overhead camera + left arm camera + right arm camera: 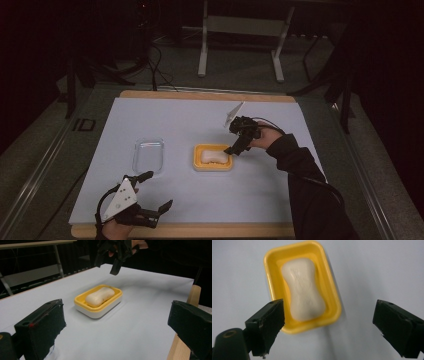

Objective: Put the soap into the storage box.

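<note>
A white bar of soap (212,157) lies in a yellow soap dish (213,167) at the middle of the white sheet. My right gripper (236,148) hangs just above the dish's right end and points down at it. In the right gripper view the soap (303,290) and the dish (332,297) lie below the right gripper (329,325), which is open and holds nothing. My left gripper (160,189) rests open near the front left edge. Its own view looks across at the soap (100,296), the dish (82,305) and the right gripper (106,267).
A clear plastic tray (148,155) lies left of the dish. The white sheet (280,180) covers a wooden board (200,231) whose edge shows at front and back. A metal table frame (202,60) and cables stand beyond the board.
</note>
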The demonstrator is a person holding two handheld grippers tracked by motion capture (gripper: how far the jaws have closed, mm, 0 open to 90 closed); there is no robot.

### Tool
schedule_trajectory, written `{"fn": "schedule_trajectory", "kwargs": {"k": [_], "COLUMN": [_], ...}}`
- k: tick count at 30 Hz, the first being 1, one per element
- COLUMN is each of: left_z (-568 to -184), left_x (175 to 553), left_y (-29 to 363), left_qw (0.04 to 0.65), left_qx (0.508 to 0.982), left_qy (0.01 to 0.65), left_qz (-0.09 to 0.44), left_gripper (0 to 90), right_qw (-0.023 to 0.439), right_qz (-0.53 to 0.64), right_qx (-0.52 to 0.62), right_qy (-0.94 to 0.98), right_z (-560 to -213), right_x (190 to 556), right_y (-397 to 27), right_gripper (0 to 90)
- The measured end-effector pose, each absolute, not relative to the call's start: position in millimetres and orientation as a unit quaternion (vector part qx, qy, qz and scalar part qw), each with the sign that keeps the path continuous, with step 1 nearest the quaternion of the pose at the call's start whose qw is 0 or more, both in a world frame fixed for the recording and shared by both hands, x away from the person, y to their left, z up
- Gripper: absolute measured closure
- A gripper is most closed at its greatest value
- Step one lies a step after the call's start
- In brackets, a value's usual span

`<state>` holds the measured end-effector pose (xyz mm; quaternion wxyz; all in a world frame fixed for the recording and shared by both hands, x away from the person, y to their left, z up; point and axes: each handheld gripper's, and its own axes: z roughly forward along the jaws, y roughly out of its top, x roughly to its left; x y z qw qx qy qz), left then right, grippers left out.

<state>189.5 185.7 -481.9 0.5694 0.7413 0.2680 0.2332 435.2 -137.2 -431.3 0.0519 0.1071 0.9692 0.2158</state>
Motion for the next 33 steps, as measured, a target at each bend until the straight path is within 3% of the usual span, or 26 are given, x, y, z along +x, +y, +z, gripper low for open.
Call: {"fn": "schedule_trajectory", "kwargs": {"k": [33], "left_z": [-483], "left_x": [190], "left_y": [185], "left_qw": [0.566], "left_qx": [0.743], "left_qy": [0.269], "left_qz": [0.233], "left_gripper": [1.1], "right_qw": [0.102], "right_qz": [0.310], "right_qx": [0.253], "right_qy": [0.911], "right_z": [-446], "right_x": [388], "right_y": [-204], "right_gripper": [12.3]}}
